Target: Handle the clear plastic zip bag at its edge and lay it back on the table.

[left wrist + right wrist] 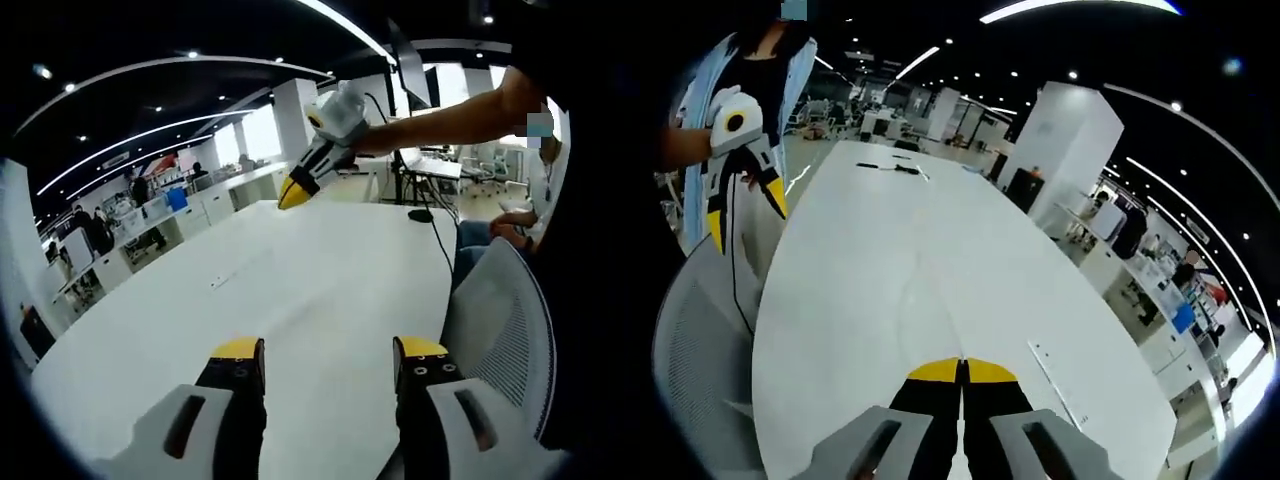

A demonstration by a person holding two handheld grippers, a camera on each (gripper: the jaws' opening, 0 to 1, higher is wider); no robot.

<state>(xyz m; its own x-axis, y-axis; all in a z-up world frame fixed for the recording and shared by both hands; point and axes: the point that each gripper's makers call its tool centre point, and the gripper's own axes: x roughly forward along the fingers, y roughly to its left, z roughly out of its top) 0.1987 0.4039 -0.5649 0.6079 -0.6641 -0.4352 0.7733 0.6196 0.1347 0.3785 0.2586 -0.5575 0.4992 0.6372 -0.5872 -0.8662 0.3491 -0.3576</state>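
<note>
Right tool (962, 372) closed, left tool (328, 352) spread, white table (300, 270)

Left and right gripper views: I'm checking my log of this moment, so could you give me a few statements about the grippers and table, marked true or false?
1. The left hand-held gripper has its jaws apart. True.
2. The right hand-held gripper has its jaws wide open. False: its yellow tips are closed together.
3. The table is white. True.
4. A wooden stool stands beside the table. False: a grey mesh chair stands there.
</note>
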